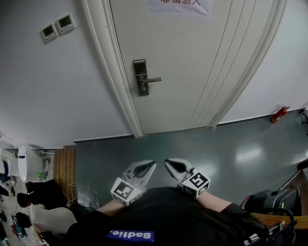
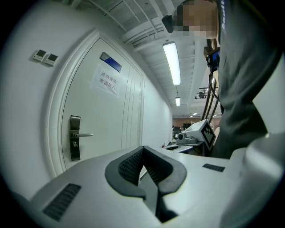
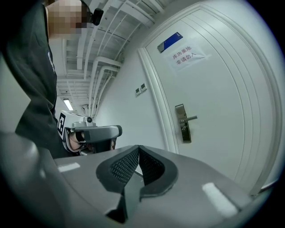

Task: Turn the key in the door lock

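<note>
**Head view.** The door (image 1: 192,62) carries one lock plate (image 1: 140,77) with one lever handle (image 1: 152,79). No key can be made out at this size. The left tongs (image 1: 150,165) and the right tongs (image 1: 169,164) are held close to the person's torso, above the floor (image 1: 216,149) and well apart from the lock. Count: two tongs, one door, one paper notice (image 1: 179,6), two wall control panels (image 1: 57,28).

**Left gripper view.** The left tongs (image 2: 142,149) are closed tip to tip, with nothing between the pads. The lock plate (image 2: 75,138) lies far ahead, to the left of the tongs' line.

**Right gripper view.** The right tongs (image 3: 138,148) are likewise closed and empty. The lock plate (image 3: 182,123) lies ahead, to the right.

**Task status.** Judged not begun: no contact with the lock. Remaining: approach the lock, grip the key, turn it.
</note>
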`<state>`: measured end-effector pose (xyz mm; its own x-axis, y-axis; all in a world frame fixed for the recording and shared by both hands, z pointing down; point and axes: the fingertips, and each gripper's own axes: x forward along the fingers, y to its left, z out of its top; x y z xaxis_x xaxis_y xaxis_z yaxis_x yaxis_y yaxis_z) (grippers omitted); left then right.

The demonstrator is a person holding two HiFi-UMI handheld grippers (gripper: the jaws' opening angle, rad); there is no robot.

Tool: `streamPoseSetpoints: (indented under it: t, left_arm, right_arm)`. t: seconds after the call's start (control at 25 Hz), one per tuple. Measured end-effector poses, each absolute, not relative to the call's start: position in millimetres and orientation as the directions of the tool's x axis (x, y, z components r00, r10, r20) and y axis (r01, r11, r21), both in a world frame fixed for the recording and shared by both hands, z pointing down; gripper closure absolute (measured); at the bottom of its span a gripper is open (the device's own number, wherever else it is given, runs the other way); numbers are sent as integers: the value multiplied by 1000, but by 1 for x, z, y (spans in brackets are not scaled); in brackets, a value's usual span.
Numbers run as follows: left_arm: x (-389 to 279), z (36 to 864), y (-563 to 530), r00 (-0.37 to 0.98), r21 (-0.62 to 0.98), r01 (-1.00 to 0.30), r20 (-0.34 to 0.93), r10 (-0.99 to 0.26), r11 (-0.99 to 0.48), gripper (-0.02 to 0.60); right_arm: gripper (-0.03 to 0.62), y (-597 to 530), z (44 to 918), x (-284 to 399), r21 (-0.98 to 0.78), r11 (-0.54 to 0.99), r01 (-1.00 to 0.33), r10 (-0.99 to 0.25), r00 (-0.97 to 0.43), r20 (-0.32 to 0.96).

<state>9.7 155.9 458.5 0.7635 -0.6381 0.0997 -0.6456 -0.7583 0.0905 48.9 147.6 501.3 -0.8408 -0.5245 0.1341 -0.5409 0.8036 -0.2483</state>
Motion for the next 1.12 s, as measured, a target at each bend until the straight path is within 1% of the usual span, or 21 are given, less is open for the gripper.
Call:
streamPoseSetpoints:
  t: [0.12,0.28,0.52,0.68,0.88,1.12]
  left_arm:
    - [19,460,146,731,78,-682,115,-673,-727,575]
    - [8,461,119,701,54,-711,115,-703,-701,575]
    - [-29,467,50,705,54,-709,92,-703,-704,575]
    - [-59,462,-4,730,24,-682,84,-679,-731,575]
    - [-85,465,-64,749,-26,-658,80,-658,-753,575]
    - [-96,479,-119,707,-44,-700,102,-700,-713,575]
  right_arm:
    - [591,141,509,62,-255,809,-530,-510,-848,144]
    - [591,123,513,65,-259,800,-540,-518,-841,154]
    - [591,65,519,38,-238,772,-589,-553,-808,205]
    - [591,14,514,15,-220,731,-646,-609,-763,216]
    - [591,-24,514,-14,-227,704,-674,-634,-739,227]
    - [591,-57,513,-15,-244,689,-682,-639,-731,237]
